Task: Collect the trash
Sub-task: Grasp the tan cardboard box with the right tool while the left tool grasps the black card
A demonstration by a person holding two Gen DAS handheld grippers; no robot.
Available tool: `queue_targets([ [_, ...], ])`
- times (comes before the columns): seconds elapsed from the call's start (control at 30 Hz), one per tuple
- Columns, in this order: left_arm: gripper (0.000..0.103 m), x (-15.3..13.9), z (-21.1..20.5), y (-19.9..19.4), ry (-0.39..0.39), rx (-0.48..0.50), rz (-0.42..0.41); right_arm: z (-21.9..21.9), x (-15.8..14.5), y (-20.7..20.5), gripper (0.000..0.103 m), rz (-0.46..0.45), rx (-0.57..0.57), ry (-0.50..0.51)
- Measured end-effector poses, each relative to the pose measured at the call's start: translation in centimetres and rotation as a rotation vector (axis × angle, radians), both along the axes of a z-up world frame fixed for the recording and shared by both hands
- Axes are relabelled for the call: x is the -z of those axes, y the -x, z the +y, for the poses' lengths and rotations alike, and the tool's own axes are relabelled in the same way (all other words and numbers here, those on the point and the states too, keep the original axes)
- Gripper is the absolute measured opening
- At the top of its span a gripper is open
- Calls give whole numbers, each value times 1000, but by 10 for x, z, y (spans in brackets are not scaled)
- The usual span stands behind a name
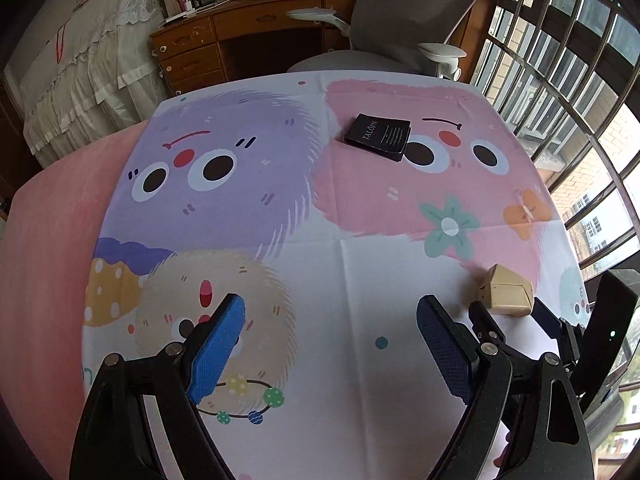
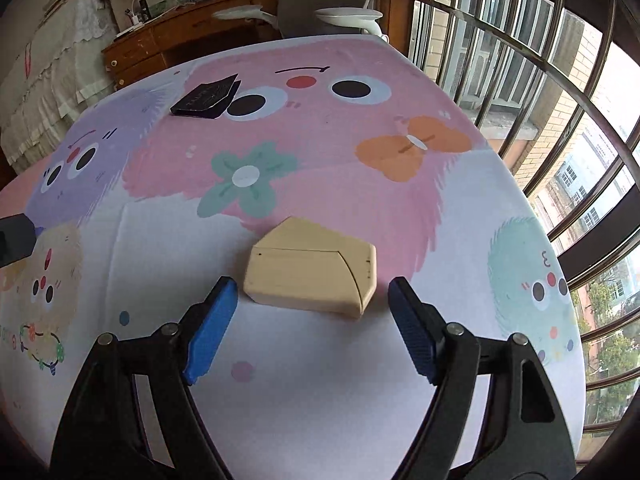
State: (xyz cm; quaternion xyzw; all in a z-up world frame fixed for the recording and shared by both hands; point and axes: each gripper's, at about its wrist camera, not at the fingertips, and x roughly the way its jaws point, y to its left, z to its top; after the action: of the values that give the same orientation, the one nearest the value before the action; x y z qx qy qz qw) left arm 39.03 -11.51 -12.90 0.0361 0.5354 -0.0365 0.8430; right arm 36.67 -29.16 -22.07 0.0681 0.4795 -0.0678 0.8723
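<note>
A beige carton-like box (image 2: 310, 272) lies on its side on the cartoon tablecloth (image 2: 320, 140). My right gripper (image 2: 314, 300) stands open just short of it, one blue finger on each side, not touching. The same beige box (image 1: 506, 291) shows at the right of the left wrist view, with the right gripper (image 1: 512, 316) around its near end. A flat black packet (image 1: 378, 136) lies far across the table, and appears again as the black packet (image 2: 206, 98) in the right wrist view. My left gripper (image 1: 332, 320) is open over bare cloth with nothing between its fingers.
A grey office chair (image 1: 400, 20) stands at the table's far edge, with a wooden desk (image 1: 240, 36) behind it. Barred windows (image 2: 540, 100) run along the right side. A pink cover (image 1: 52, 260) drapes the table's left part.
</note>
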Motion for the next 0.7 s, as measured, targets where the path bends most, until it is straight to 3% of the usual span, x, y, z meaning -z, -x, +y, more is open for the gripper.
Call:
queue_targets([
  [0.13, 89, 5, -13, -24, 5, -3, -9, 6, 2, -11, 75, 6, -36, 43],
  [0.2, 89, 6, -20, -34, 4, 2, -19, 5, 1, -15, 61, -5, -48, 57],
  [0.53, 89, 14, -47, -99, 48, 8, -49, -28, -3, -49, 61, 8, -115, -39],
  [0.7, 92, 32, -67, -148, 54, 87, -35, -52, -4, -83, 61, 17, -112, -88],
])
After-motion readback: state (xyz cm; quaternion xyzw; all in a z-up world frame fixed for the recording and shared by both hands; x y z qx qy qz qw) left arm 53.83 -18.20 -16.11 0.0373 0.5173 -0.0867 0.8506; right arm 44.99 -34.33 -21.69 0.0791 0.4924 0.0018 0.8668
